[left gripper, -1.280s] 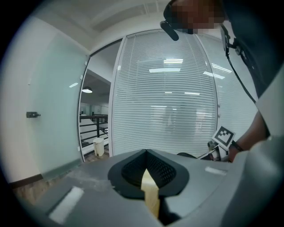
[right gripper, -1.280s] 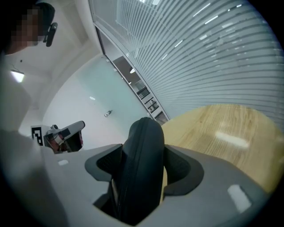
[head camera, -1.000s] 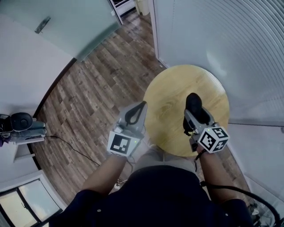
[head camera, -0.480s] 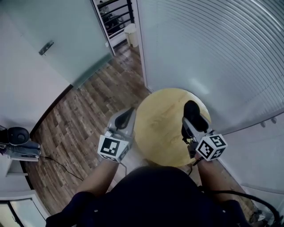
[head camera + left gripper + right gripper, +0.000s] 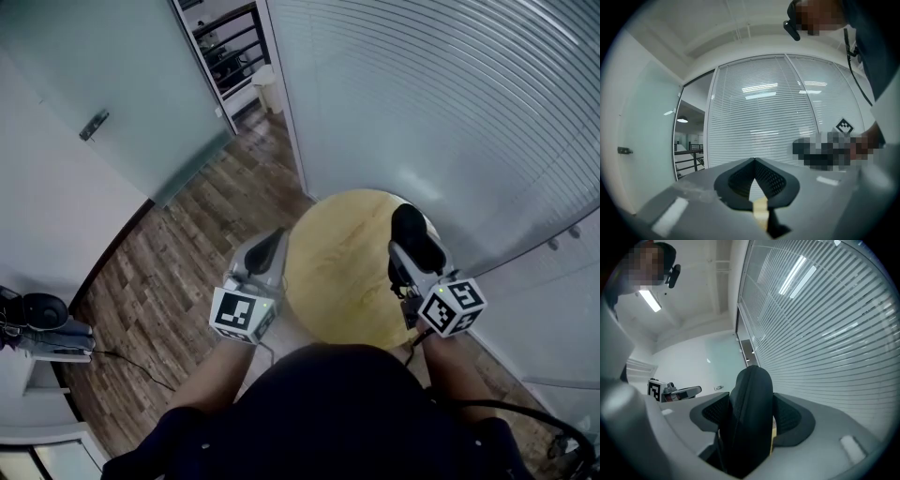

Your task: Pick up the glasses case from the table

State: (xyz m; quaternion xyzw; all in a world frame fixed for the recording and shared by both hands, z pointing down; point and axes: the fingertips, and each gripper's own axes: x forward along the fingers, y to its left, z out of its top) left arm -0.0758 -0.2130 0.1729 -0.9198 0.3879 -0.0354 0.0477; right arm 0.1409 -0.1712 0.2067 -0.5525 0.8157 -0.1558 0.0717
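The black glasses case (image 5: 416, 238) is held up above the round wooden table (image 5: 342, 272), clamped between the jaws of my right gripper (image 5: 412, 246). In the right gripper view the case (image 5: 750, 418) stands upright between the two dark pads (image 5: 790, 420) and fills the gap. My left gripper (image 5: 270, 249) hovers at the table's left edge with its jaws closed tip to tip and nothing in them (image 5: 753, 161). Both grippers point level.
A ribbed blind-covered glass wall (image 5: 441, 112) runs behind the table. A frosted glass door (image 5: 122, 103) with a handle is at the left. Dark wood floor (image 5: 187, 253) spreads to the left, with a black device and cable (image 5: 42, 323) at the far left.
Both grippers have risen, the right one carrying the case up off the table. The head view has tilted, so the table sits lower and smaller in the picture.
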